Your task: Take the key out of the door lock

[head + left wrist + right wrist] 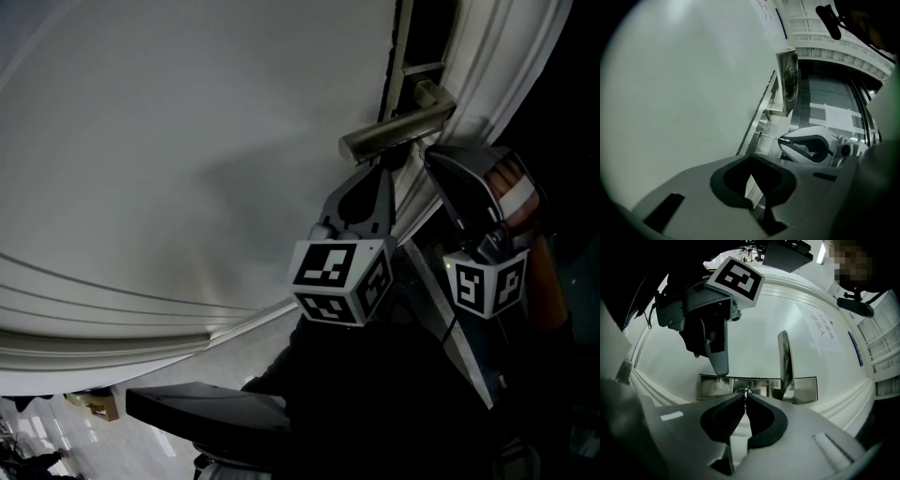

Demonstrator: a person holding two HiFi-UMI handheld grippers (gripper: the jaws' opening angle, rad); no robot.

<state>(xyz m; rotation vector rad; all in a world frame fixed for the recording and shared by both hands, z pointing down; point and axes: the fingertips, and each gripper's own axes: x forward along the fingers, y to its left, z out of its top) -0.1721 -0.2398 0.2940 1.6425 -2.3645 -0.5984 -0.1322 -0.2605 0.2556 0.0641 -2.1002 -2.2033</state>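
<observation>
The thin silver metal key (746, 392) sits in the lock of the long brushed-metal plate (712, 386) on the white door (187, 141). It is just below and beside the brushed-metal lever handle (785, 362). The key's long axis runs straight out from the plate, square to the door face. One end is in the lock and the other points back toward the right tool (746, 397).

That tool's two grey jaws are pressed together on the outer end of the key, pinching it right at their tips. The left gripper view shows the key from the side as a fine bar bridging the gap between the plate and the right tool's tips.

The left tool (753, 156) has its jaws pressed together with nothing between them. It points at the door on the side of the key away from the handle, with its tip close to the upper edge of the plate. I cannot tell whether it touches the plate.
</observation>
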